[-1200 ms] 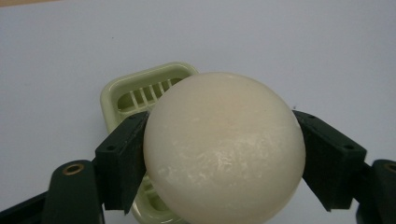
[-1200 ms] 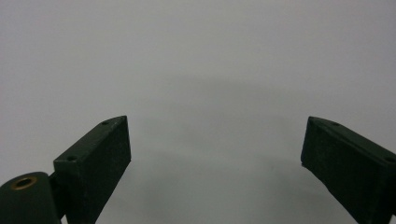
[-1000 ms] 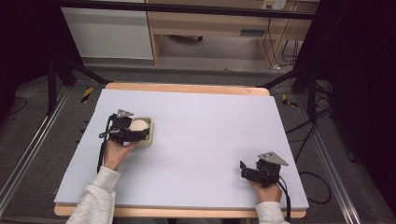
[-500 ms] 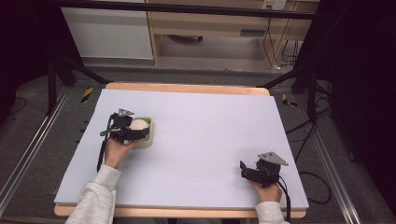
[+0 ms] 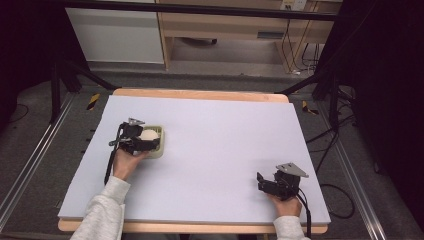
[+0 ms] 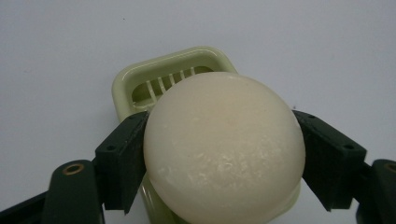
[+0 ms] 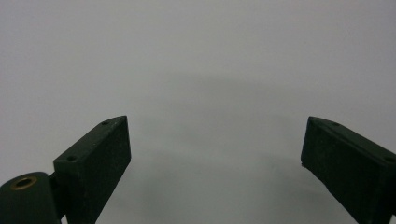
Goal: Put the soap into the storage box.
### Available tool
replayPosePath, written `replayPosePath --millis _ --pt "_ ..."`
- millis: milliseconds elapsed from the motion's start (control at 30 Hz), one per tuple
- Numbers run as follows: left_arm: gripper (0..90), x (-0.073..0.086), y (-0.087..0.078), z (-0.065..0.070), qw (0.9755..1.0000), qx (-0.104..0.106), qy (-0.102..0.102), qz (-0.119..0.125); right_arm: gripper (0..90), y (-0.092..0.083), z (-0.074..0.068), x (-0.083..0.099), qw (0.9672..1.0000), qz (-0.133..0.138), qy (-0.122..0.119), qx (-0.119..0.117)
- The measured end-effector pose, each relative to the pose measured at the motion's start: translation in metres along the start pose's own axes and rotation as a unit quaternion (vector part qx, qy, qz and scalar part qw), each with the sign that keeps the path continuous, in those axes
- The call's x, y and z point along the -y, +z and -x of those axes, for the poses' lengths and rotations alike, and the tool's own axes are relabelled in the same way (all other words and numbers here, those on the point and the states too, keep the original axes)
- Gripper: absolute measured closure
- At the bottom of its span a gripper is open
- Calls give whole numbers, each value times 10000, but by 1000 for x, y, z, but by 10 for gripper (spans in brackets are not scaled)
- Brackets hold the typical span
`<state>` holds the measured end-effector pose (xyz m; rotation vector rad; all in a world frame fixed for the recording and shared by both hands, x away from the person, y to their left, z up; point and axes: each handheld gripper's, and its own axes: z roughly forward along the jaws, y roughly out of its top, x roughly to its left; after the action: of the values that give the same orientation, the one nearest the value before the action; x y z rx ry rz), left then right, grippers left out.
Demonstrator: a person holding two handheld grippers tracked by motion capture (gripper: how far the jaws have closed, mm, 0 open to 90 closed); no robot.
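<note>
My left gripper (image 6: 224,154) clamps a pale egg (image 6: 224,149) above the green slicer (image 6: 173,77) — its slats visible close up; my right gripper (image 7: 215,154), desk's (image 5: 225,135) 4 o'clock — jaws released.

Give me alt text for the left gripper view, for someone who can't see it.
A round, cream-white soap bar is clamped between the left gripper's two black fingers, held just above a pale green slotted soap dish. The dish sits on a plain, pale grey table surface.

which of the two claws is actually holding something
The left claw: its jaws press both sides of a pale round soap-like ball above the green slotted dish. The right claw is spread open over the bare table.
</note>
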<state>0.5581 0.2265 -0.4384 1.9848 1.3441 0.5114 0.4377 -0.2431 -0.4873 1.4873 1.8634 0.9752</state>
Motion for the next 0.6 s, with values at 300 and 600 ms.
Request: replayPosePath --millis 300,600 --pt "236 1 4 0 10000 -23 0 -60 88 0 0 0 10000 8 -9 3" --pt "236 3 8 2 9999 -24 40 -103 87 0 0 0 10000 15 -13 4"
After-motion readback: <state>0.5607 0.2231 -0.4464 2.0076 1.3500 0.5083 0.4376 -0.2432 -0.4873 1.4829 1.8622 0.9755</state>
